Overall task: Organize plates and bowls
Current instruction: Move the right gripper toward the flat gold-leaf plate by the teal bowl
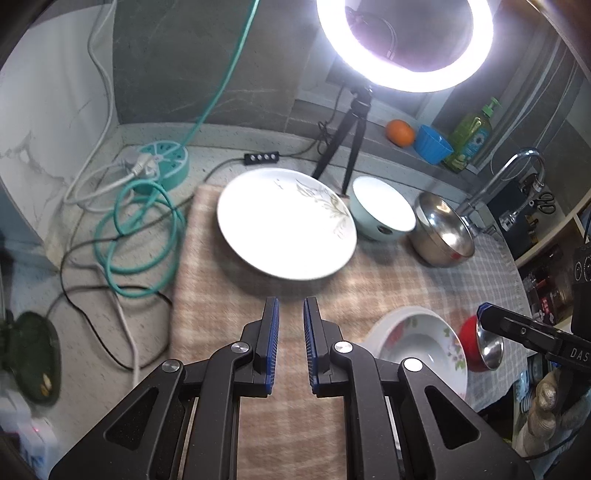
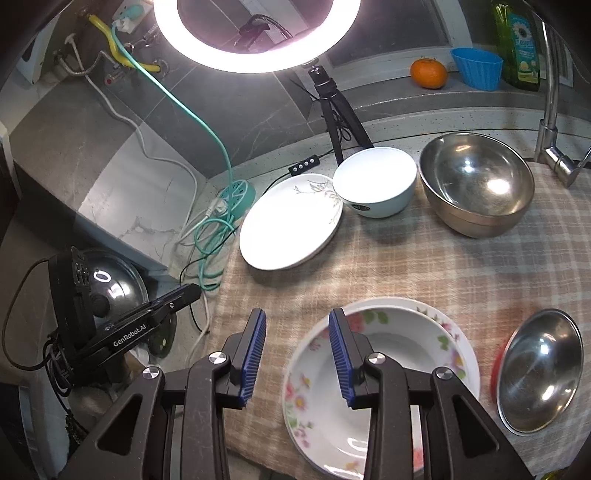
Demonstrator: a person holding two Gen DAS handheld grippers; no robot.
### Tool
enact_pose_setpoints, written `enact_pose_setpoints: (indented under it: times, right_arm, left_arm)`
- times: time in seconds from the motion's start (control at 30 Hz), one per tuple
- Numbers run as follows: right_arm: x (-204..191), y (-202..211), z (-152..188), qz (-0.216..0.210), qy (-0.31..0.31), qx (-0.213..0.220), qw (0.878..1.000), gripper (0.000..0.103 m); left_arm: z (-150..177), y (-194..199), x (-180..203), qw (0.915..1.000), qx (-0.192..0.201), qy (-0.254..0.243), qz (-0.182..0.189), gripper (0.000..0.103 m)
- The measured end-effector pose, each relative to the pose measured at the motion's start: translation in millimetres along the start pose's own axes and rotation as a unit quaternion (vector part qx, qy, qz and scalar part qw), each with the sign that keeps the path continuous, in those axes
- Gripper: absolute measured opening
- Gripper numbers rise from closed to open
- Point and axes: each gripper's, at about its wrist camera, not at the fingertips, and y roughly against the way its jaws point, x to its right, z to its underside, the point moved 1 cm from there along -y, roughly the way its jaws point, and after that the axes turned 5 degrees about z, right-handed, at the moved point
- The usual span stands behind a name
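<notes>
A white plate with a leaf print (image 1: pixel 286 221) (image 2: pixel 291 223) lies on the checked cloth (image 1: pixel 258 332) (image 2: pixel 424 266). Behind it stand a pale green bowl (image 1: pixel 382 208) (image 2: pixel 376 182) and a large steel bowl (image 1: pixel 443 230) (image 2: pixel 476 182). A floral soup plate (image 1: pixel 421 347) (image 2: pixel 391 376) lies near the front, with a small steel bowl (image 1: pixel 489 345) (image 2: pixel 539 371) over something red beside it. My left gripper (image 1: pixel 290 306) is open and empty, just short of the white plate. My right gripper (image 2: pixel 297 319) is open and empty, its right finger over the floral plate's left rim.
A ring light on a tripod (image 1: pixel 404 40) (image 2: pixel 256 33) stands behind the dishes. Cables and a teal power hub (image 1: pixel 162 166) (image 2: pixel 234 199) lie left of the cloth. An orange (image 2: pixel 428 73), blue cup (image 2: pixel 476 68), soap bottle (image 2: pixel 519 44) and tap (image 2: pixel 554 129) are at the back right.
</notes>
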Motion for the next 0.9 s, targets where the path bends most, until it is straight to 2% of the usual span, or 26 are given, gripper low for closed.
enact_pose_setpoints:
  times: [0.13, 0.27, 0.5, 0.9]
  right_arm:
    - [-3.6, -17.7, -14.4, -0.018, -0.040, -0.008, 0.999, 0.032]
    - [-9.5, -39.7, -28.9, -0.026, -0.062, -0.017, 0.998, 0.032]
    - [-11.8, -80.4, -44.8, -0.006, -0.085, -0.030, 0.996, 0.032]
    - [11.3, -126.5, -56.8, 0.025, -0.138, -0.060, 0.988, 0.029]
  left_arm:
    - [-27.3, -3.2, -18.1, 0.9999, -0.002, -0.011, 0.009, 0.012]
    - [-56.0, -17.2, -28.7, 0.9988, -0.012, -0.047, -0.003, 0.012]
    - [-96.8, -53.6, -52.1, 0.9984, -0.029, -0.048, 0.011, 0.012]
    - [-130.6, -110.2, -66.7, 0.9950, -0.063, -0.077, 0.005, 0.012]
